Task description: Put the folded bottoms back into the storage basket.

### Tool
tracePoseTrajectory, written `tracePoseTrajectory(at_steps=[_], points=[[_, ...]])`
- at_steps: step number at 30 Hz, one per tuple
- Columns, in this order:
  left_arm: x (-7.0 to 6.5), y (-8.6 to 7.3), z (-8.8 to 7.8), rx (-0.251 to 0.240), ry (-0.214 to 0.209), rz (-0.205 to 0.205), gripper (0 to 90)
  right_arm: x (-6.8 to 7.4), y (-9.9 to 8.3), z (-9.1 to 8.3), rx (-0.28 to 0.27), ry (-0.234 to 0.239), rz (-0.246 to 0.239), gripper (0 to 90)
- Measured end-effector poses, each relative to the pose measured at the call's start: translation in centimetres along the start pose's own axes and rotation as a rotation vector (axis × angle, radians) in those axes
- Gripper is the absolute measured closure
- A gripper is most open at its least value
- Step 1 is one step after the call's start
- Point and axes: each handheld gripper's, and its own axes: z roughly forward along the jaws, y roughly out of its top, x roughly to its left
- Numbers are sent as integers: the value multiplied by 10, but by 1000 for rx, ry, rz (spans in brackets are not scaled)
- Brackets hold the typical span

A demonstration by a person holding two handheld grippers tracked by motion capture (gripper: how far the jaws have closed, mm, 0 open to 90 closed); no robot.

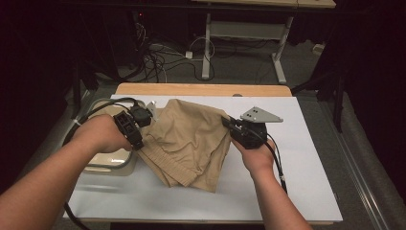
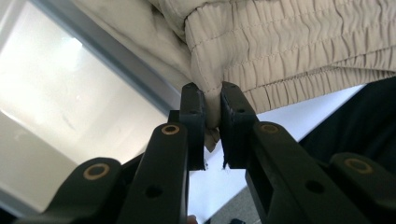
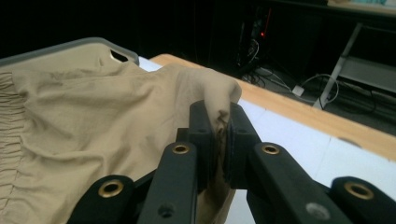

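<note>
A pair of tan shorts [image 1: 191,139] with a gathered elastic waistband hangs stretched between both grippers above the white table [image 1: 306,143]. My left gripper [image 1: 143,125] pinches the waistband edge [image 2: 212,100] at the left, jaws closed on the fabric. My right gripper [image 1: 227,122] is shut on a bunched corner of the cloth [image 3: 219,105] at the right. The lower part of the shorts [image 1: 191,177] still rests folded on the table. In the right gripper view the fabric [image 3: 93,126] drapes away to the left.
A grey-rimmed bin [image 1: 107,165] sits at the table's left edge, partly under my left hand, its rim [image 2: 126,65] close behind the waistband. A wooden strip [image 1: 201,89] runs along the far edge. Cables and desk legs [image 1: 206,52] lie on the floor beyond.
</note>
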Motion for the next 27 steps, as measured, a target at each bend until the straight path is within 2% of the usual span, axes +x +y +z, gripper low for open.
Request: tracePoseTrajectory(at_steps=[2, 3, 4, 8, 11, 13, 14, 15, 19, 25, 27], points=[[3, -5, -9, -8, 14, 6, 797, 2, 7, 2, -8, 3, -10, 853], [7, -11, -15, -16, 16, -9, 797, 6, 13, 6, -15, 8, -15, 853], [7, -11, -15, -16, 16, -9, 797, 6, 13, 6, -15, 8, -15, 853], [17, -27, -21, -16, 32, -41, 797, 14, 24, 17, -20, 29, -30, 853], [27, -45, -19, -19, 50, -74, 797, 25, 32, 32, -24, 51, -52, 853], [31, -50, -18, -15, 48, -83, 797, 28, 33, 35, -24, 56, -55, 853], [35, -56, -16, -11, 54, -94, 797, 33, 36, 44, -25, 69, -62, 853], [35, -56, -16, -11, 54, -94, 796, 33, 36, 44, -25, 69, -62, 853], [46, -70, -12, -10, 63, -113, 797, 44, 41, 67, -16, 96, -68, 853], [57, -85, -11, -12, 70, -143, 796, 52, 45, 84, -10, 109, -75, 853], [62, -90, -10, -13, 74, -154, 797, 56, 48, 95, -8, 117, -73, 852]])
